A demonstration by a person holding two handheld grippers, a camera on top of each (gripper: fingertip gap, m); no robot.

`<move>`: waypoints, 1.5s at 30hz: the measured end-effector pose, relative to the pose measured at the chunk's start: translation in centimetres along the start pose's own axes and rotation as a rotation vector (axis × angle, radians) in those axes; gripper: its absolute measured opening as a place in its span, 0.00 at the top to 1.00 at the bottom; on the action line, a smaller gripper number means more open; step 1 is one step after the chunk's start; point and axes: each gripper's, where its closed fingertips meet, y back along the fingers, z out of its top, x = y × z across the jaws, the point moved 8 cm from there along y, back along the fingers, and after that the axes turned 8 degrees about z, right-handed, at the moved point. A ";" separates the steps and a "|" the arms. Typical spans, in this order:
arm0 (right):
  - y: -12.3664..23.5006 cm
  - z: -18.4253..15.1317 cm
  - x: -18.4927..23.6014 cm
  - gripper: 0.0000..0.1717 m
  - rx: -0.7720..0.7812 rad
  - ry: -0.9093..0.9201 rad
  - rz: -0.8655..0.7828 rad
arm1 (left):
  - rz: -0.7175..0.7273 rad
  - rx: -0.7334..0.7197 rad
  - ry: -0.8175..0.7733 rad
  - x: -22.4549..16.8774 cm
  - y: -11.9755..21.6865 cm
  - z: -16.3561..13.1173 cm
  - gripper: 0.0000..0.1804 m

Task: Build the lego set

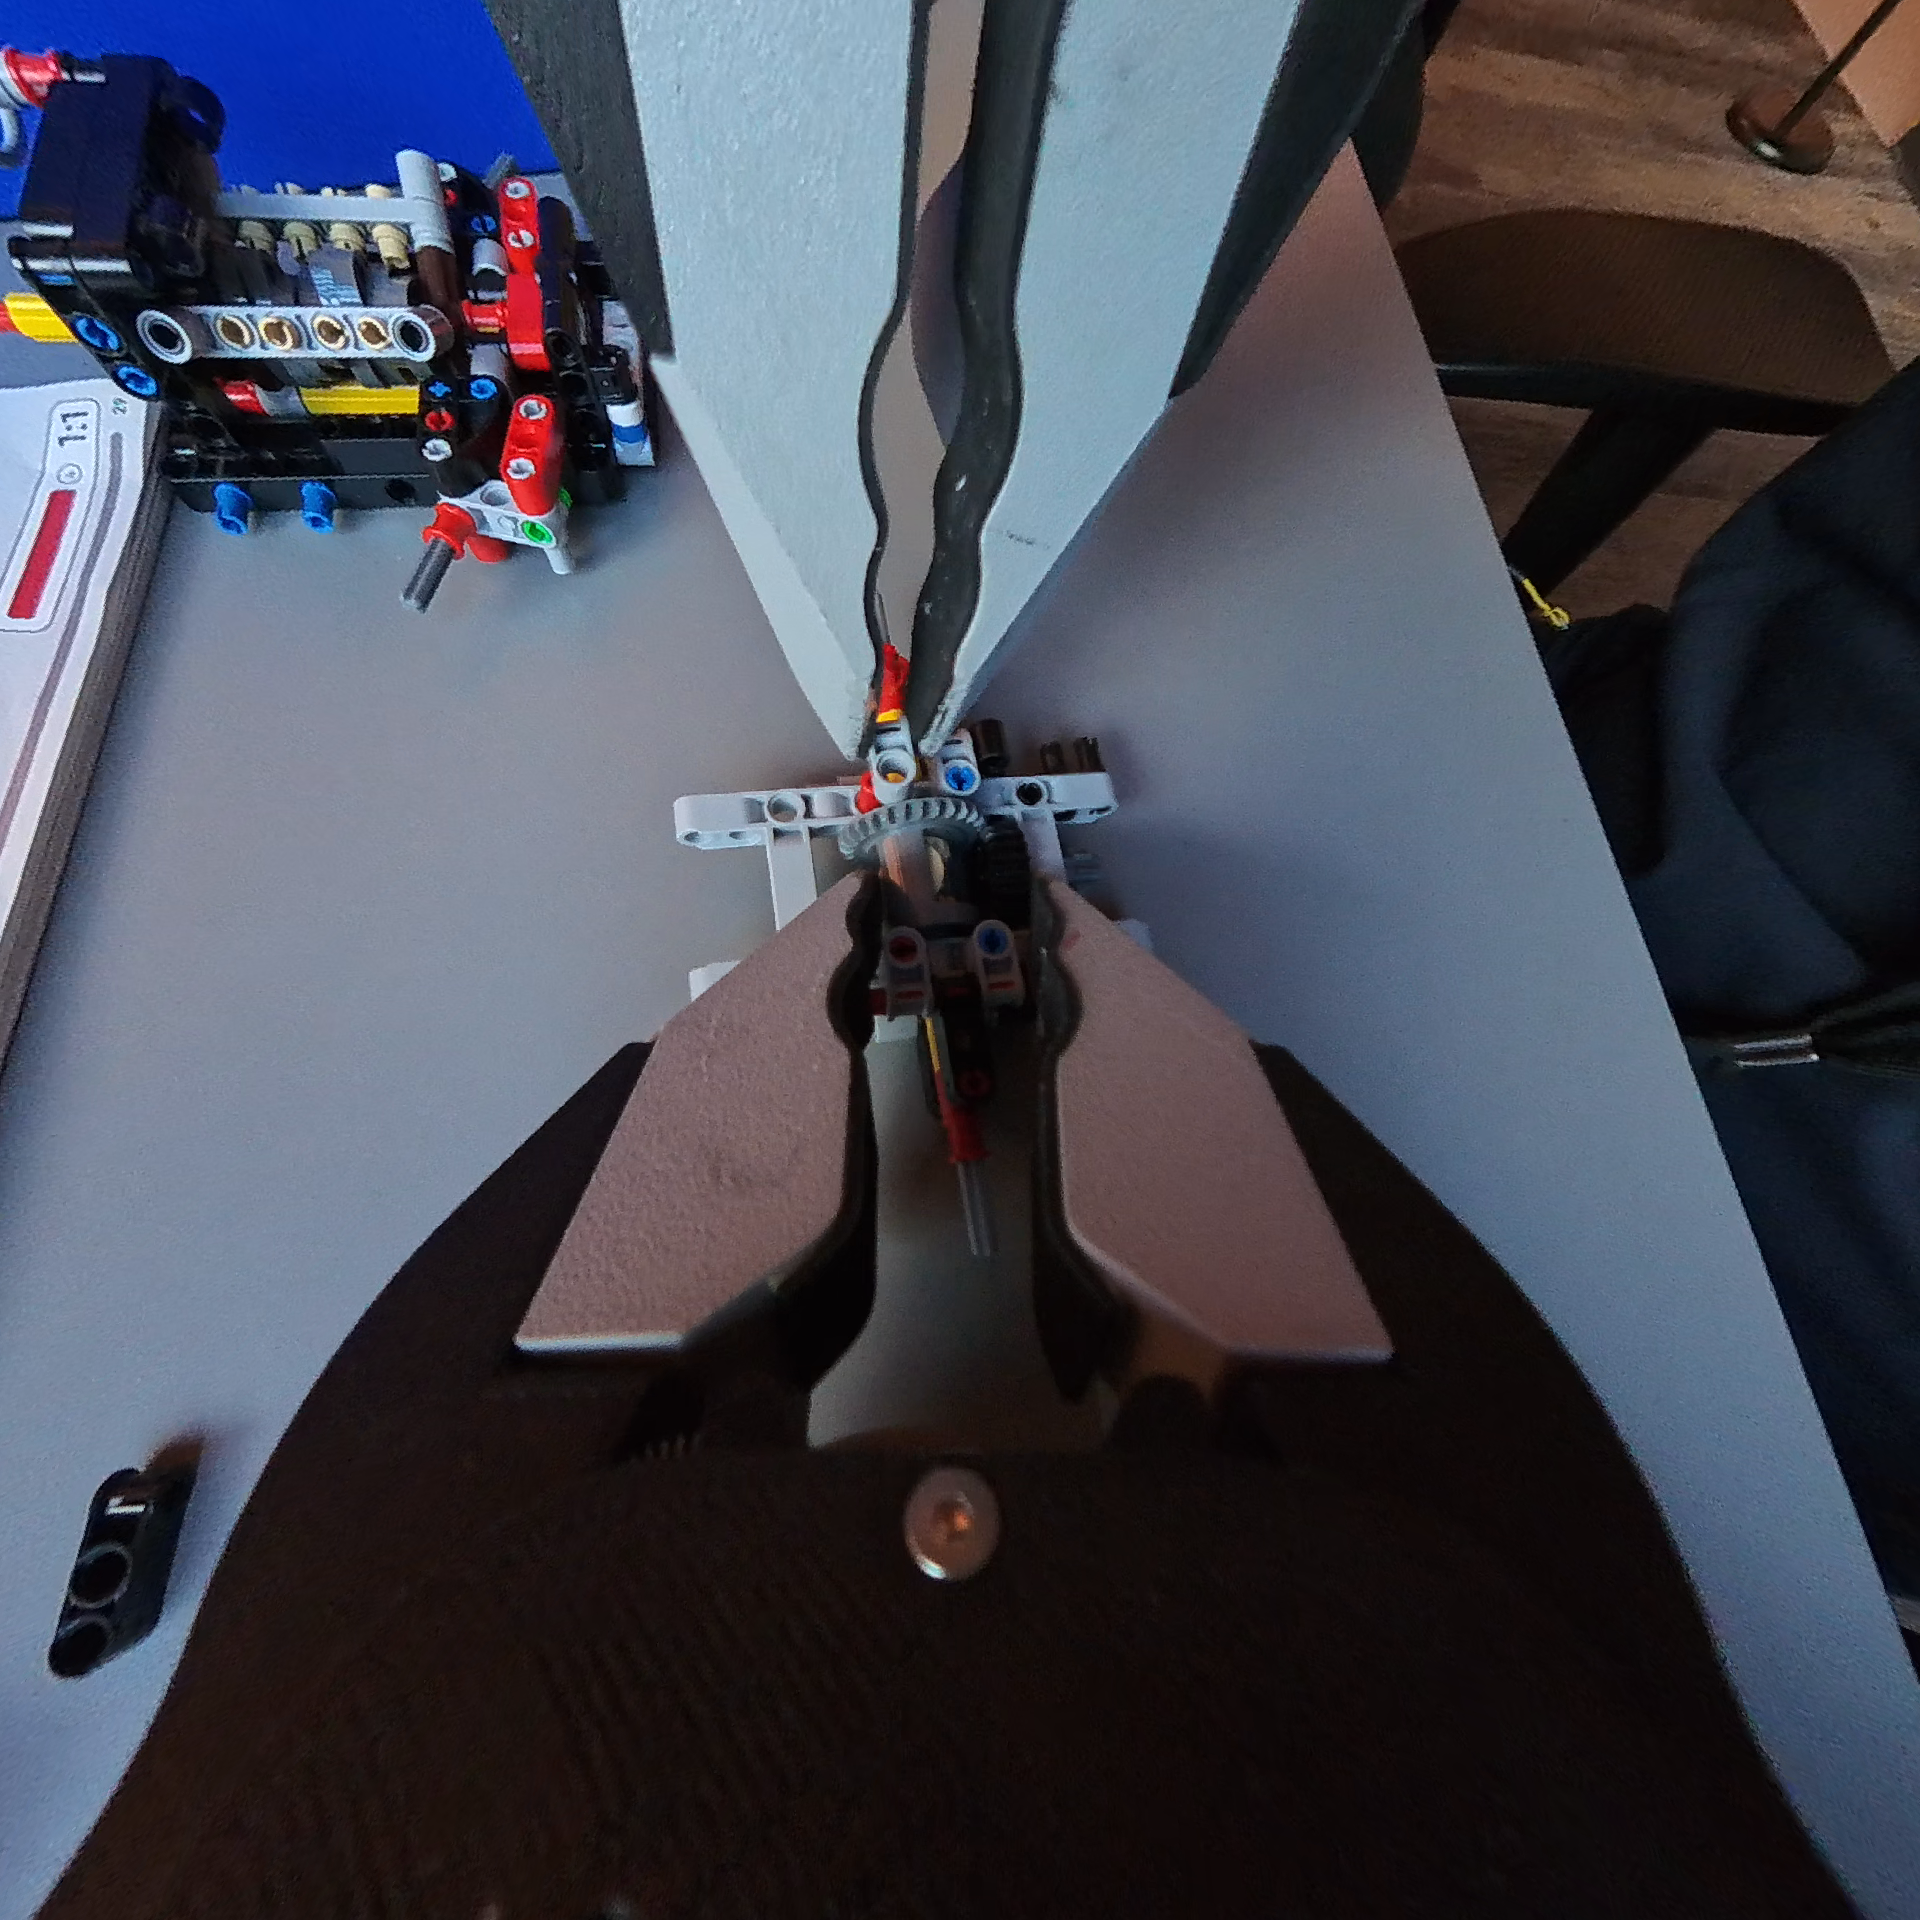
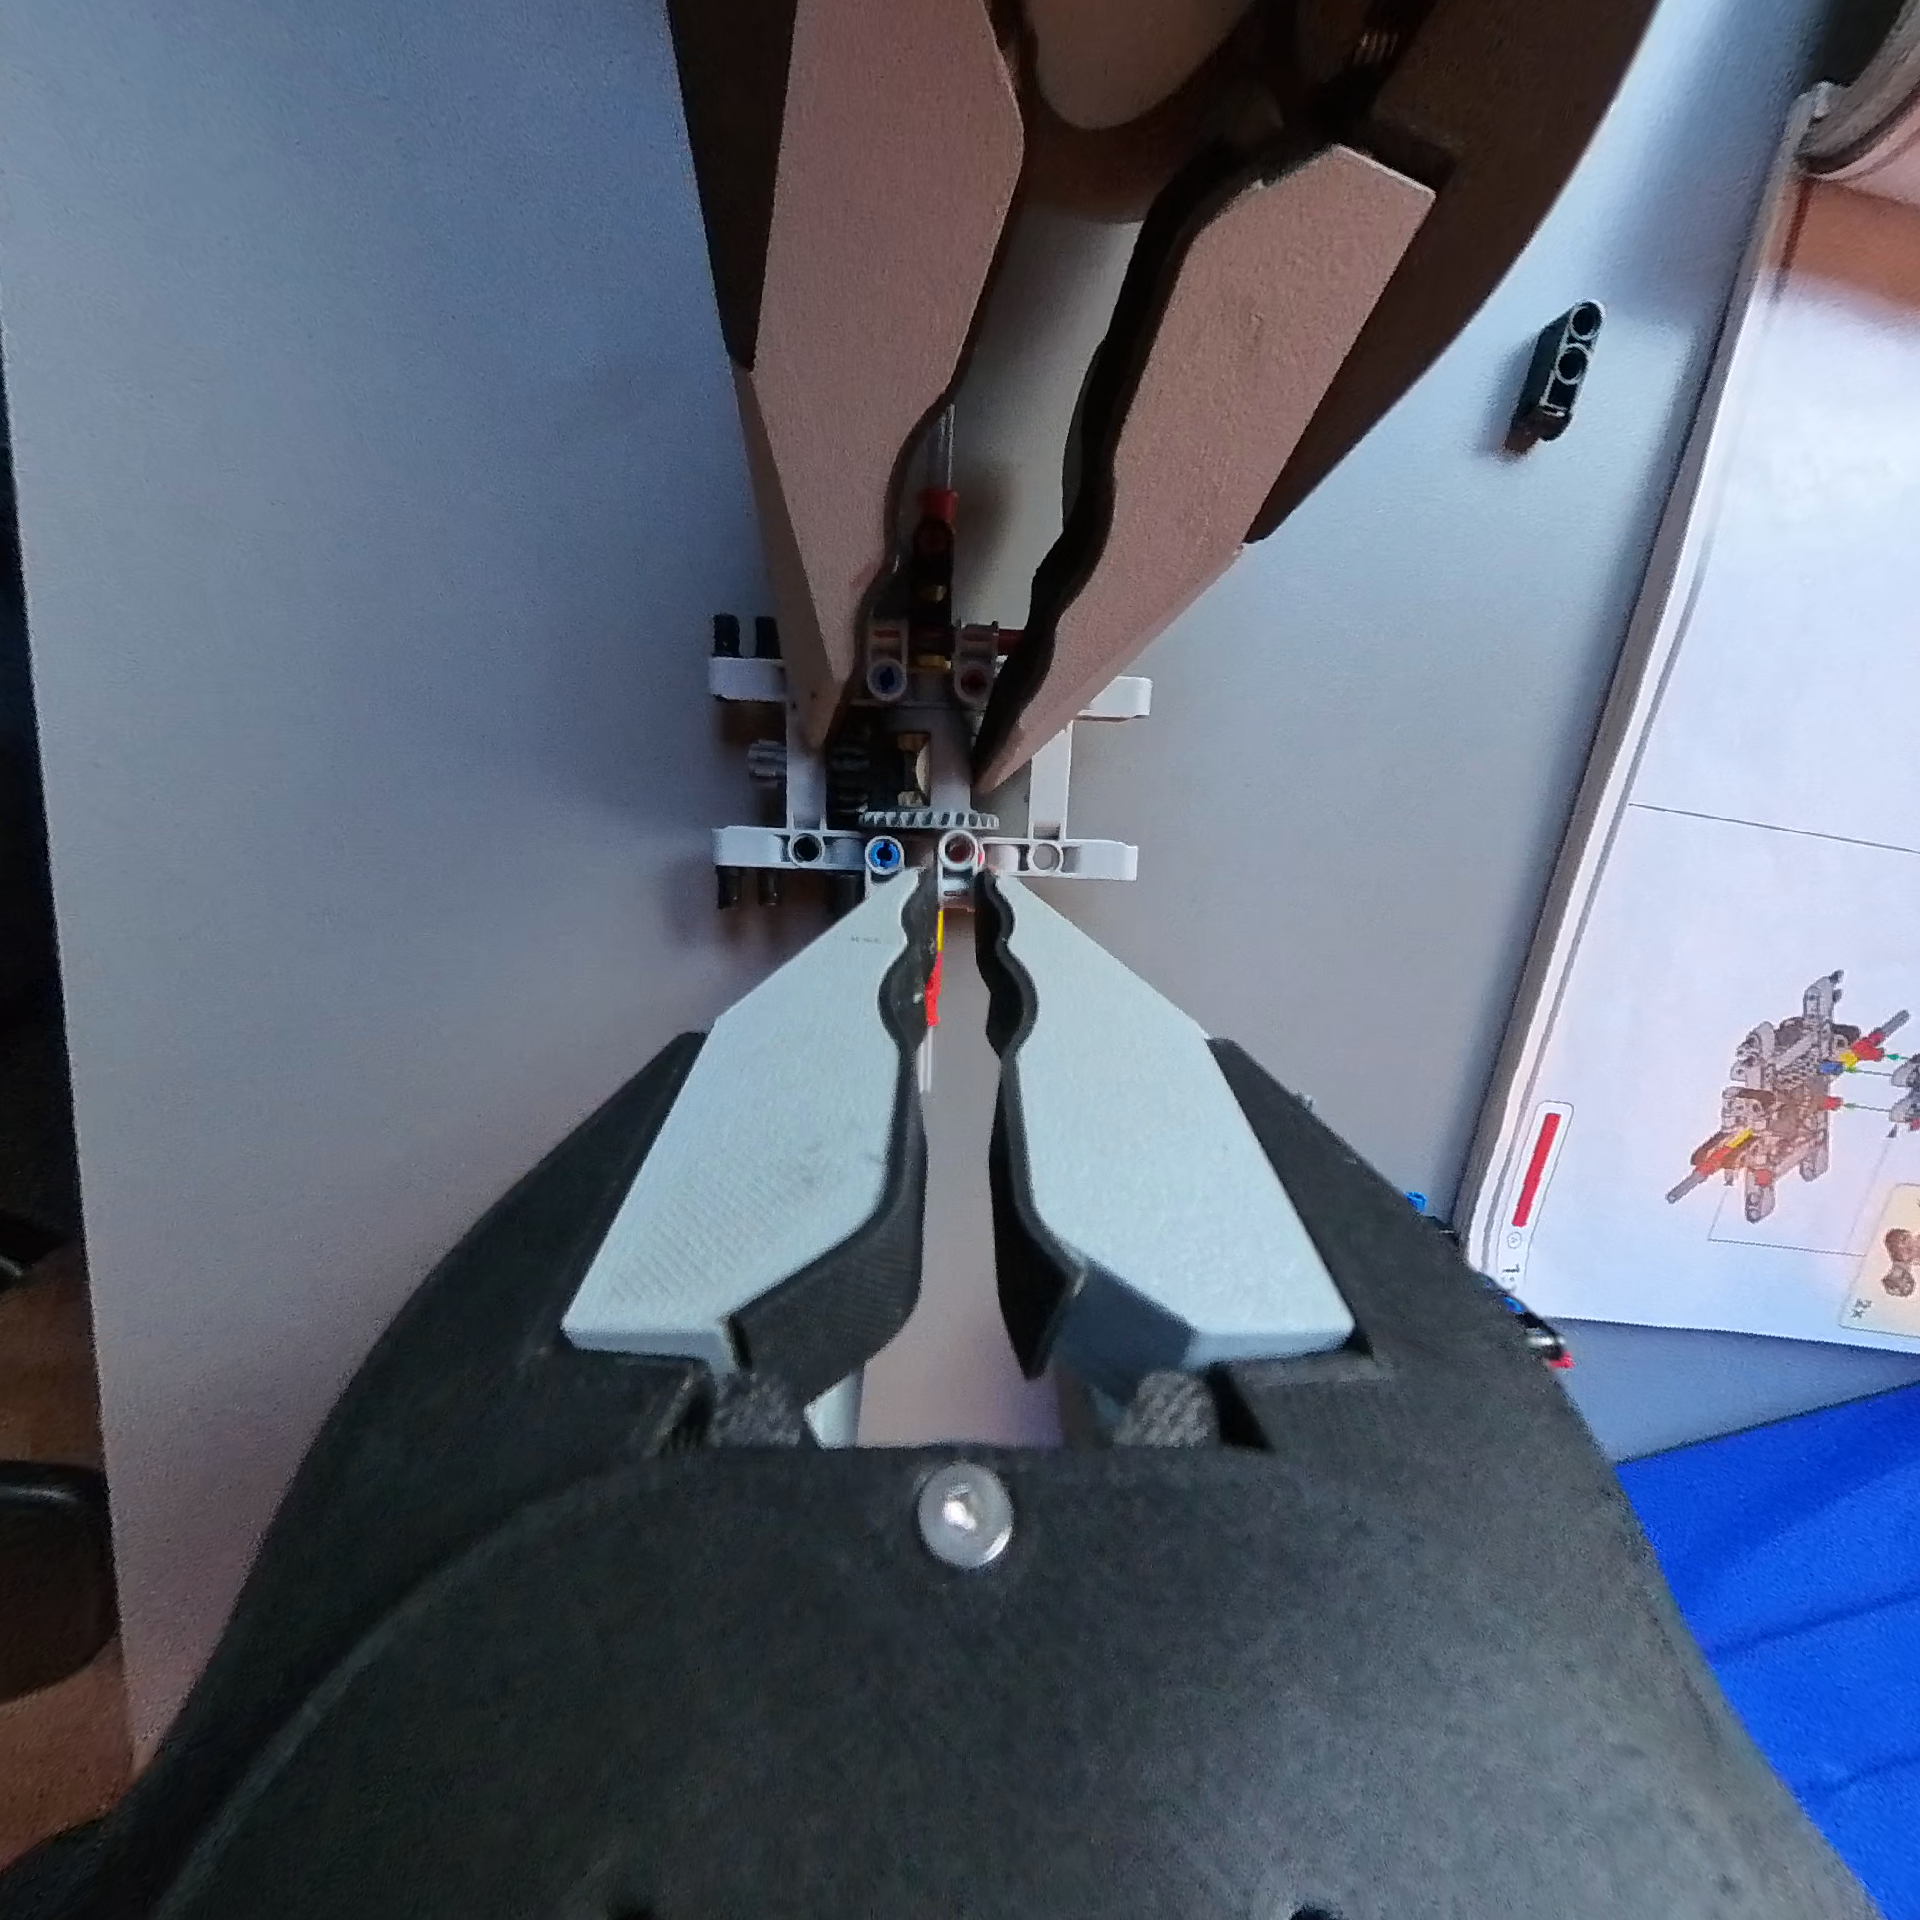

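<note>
Pink-fingered, the left gripper is clamping its pads on the middle of a small grey plastic beam-and-gear frame assembly that is lying on the pale grey table near its right edge, where dark chairs are crowding. A loose black two-hole connector is lying at near left; a larger black, red and yellow brick model is standing at the far left beside a printed instruction booklet.

Grey-fingered, the right gripper is pinching a small grey connector on a red and yellow axle at the assembly's near beam. Open table is lying to its left; the booklet, showing diagrams, is lying right, and the connector is lying beyond.
</note>
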 end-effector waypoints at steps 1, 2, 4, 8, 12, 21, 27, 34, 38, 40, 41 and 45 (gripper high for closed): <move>0.0 0.0 0.0 0.97 0.010 0.009 0.000 | 0.003 -0.001 -0.002 0.0 0.0 0.0 0.86; 0.0 0.1 0.0 0.97 0.013 0.013 0.000 | 0.004 -0.001 -0.003 0.0 0.0 0.0 0.86; 0.0 0.0 -0.1 0.97 0.005 0.008 0.006 | 0.002 0.000 -0.002 0.0 0.0 0.0 0.86; -0.1 0.1 -0.2 0.97 0.014 -0.002 0.016 | -0.004 -0.001 0.006 0.0 0.0 0.0 0.86; -0.4 0.5 -0.4 0.97 0.075 0.030 0.035 | -0.005 -0.005 0.005 -0.1 -0.1 0.1 0.85; 0.1 0.2 -0.4 0.97 0.149 0.051 0.009 | -0.027 -0.032 0.022 -0.1 0.4 0.2 0.87; 1.7 0.2 0.9 0.97 -0.043 -0.026 0.003 | 0.068 -0.188 0.050 0.5 1.8 1.9 0.92; 1.9 0.1 1.8 0.97 -0.131 -0.067 -0.008 | 0.046 -0.185 -0.014 -0.9 0.8 2.5 0.97; 2.0 0.1 1.9 0.97 -0.151 -0.093 0.012 | 0.042 -0.184 -0.024 -1.2 0.5 2.4 0.97; 2.0 0.1 1.9 0.97 -0.171 -0.092 0.006 | 0.049 -0.191 -0.044 -1.2 0.6 2.4 0.97; 2.0 0.0 1.9 0.97 -0.186 -0.094 0.000 | 0.054 -0.193 -0.047 -1.2 0.7 2.4 0.97; 2.2 -0.4 2.0 0.97 -0.290 -0.107 -0.021 | 0.069 -0.201 -0.047 -1.2 1.0 2.6 0.98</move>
